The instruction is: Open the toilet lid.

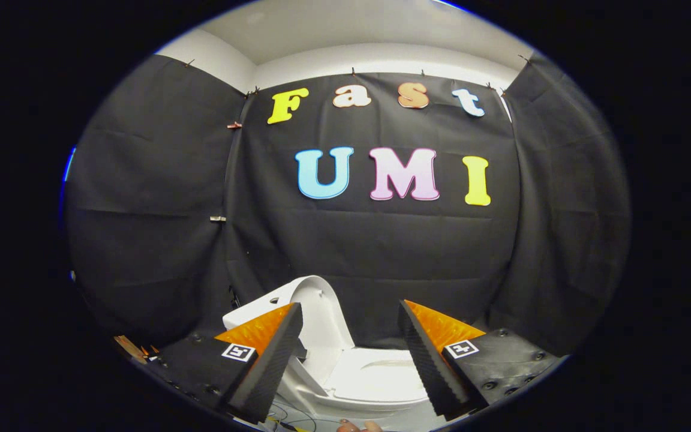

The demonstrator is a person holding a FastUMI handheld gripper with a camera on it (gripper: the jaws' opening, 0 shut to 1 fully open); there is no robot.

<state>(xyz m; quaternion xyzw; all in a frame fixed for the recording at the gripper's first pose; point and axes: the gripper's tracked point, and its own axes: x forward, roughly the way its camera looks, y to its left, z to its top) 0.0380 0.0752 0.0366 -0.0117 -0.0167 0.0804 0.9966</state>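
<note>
Black cloth drapes the booth walls [381,252] across the whole middle of the frame, with a pale ceiling [357,30] at the top. White and glossy, the toilet [375,378] sits at the bottom centre, its bowl showing between the two fingers. The toilet lid [321,312] stands raised and tilted back toward the left, just behind the left finger, so the opening looks largely done. The tongs [351,360] are spread wide and grip nothing; neither finger appears to press on the lid. To finish well, I would check that the lid leans past upright and rests steadily, then draw the fingers straight back without brushing its edge. Thin cables [288,417] lie at the bottom, below the bowl.
</note>
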